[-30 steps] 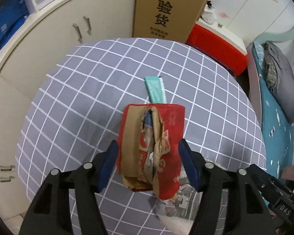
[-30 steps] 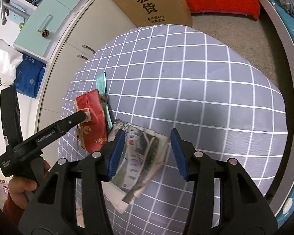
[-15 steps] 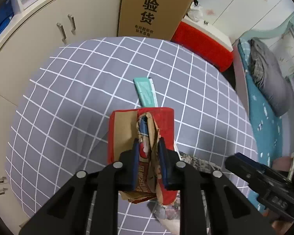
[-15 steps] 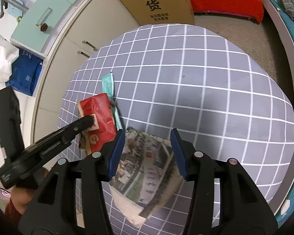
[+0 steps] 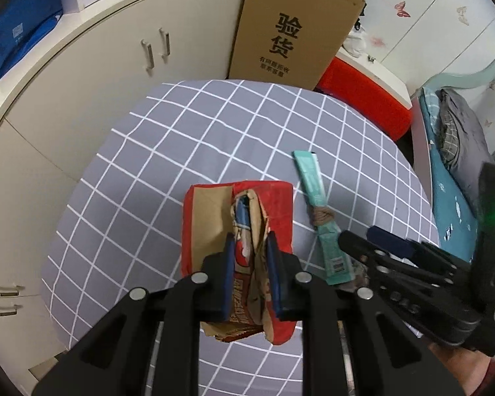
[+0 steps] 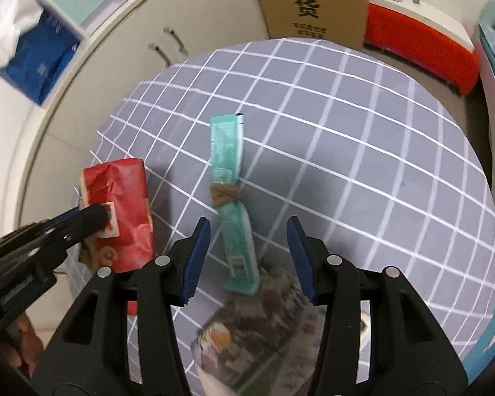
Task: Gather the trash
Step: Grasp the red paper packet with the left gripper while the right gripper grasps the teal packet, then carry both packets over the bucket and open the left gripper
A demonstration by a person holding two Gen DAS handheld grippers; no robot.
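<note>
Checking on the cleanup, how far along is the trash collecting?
Nothing looks binned yet. In hand: the left gripper is clamped on the red packet. Left: the right gripper is open above the green wrapper, and the crumpled paper lies on the table.

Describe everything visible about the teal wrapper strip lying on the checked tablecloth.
The teal wrapper strip is a long, narrow, crinkled packet, apparently plastic film, with small print near its lower end. A brown twine-like band is knotted around its middle, pinching it. It lies flat on the grey checked tablecloth, right of the red paper packet and apart from it. Its near end overlaps the printed paper and sits between the open fingers of the right tool, untouched.
</note>
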